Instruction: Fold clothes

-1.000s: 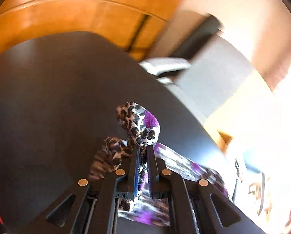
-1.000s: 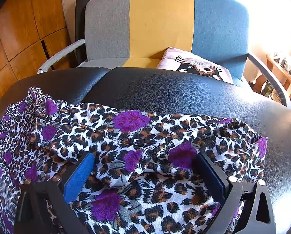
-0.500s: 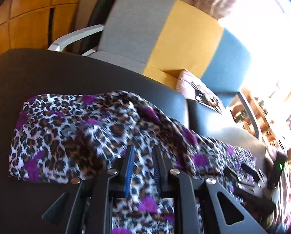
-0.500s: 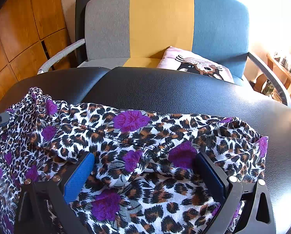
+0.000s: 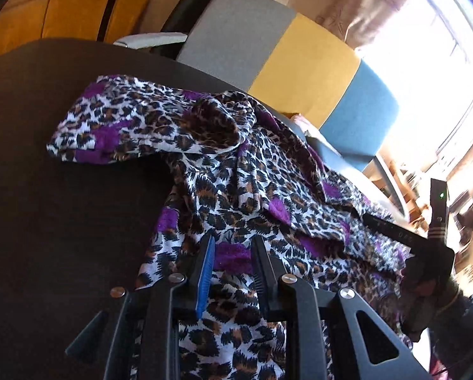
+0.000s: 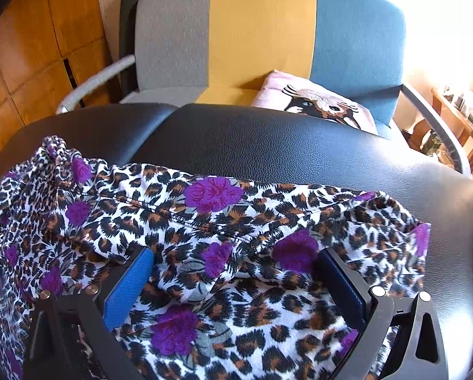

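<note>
Left gripper (image 5: 231, 250) is sitting part open over the near left of the leopard-print garment (image 5: 236, 171), fingers a narrow gap apart with cloth showing between them, gripping nothing. A second ago I was pinching a bunched corner up off the black padded surface (image 5: 62, 205); now that corner is lying released, folded across onto the far left part of the garment. I'm reading that as one fold laid, still lumpy, smoothing probably needed.

Right gripper (image 6: 233, 272) is staying wide open, unchanged, fingers spread over a raised ridge of cloth on the garment's near right, holding nothing; whether the tips are touching fabric I can't tell. In the left view it's showing at the garment's right edge.

Garment is lying crumpled across the black surface. Beyond it, far side, a grey-yellow-blue chair (image 6: 261, 28) is holding a cat-print cushion (image 6: 315, 101).
</note>
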The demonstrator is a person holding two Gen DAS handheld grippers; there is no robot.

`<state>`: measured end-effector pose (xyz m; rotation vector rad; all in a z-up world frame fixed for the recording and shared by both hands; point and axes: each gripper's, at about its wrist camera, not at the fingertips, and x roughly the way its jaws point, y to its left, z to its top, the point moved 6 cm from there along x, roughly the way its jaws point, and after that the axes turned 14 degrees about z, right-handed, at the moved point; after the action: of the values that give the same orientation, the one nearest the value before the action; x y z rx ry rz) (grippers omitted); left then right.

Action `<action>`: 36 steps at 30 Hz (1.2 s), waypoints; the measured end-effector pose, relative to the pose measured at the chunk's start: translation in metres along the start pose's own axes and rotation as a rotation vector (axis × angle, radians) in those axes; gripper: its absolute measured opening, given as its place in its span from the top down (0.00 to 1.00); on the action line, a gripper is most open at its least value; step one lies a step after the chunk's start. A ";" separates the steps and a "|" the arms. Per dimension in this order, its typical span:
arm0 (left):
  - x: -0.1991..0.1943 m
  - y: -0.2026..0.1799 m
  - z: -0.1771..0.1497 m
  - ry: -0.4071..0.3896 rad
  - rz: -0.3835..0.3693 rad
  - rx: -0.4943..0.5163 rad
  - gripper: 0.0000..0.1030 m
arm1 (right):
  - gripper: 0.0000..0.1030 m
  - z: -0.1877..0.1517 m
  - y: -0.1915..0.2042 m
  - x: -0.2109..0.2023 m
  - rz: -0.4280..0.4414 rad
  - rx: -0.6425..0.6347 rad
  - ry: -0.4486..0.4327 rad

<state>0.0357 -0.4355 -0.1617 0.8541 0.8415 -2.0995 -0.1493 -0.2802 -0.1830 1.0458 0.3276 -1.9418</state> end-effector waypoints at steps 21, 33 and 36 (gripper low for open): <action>-0.010 0.021 -0.006 -0.009 -0.140 -0.118 0.78 | 0.47 0.039 0.286 0.054 0.332 -0.487 0.213; -0.016 0.027 -0.010 -0.017 -0.140 -0.115 0.78 | 0.96 0.058 0.268 0.027 0.303 -0.370 0.117; -0.017 0.026 -0.010 -0.011 -0.133 -0.114 0.78 | 0.96 0.080 0.267 -0.008 0.343 -0.338 0.036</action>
<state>0.0679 -0.4354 -0.1622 0.7437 1.0261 -2.1447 0.0228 -0.4762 -0.0836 0.8511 0.4470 -1.5008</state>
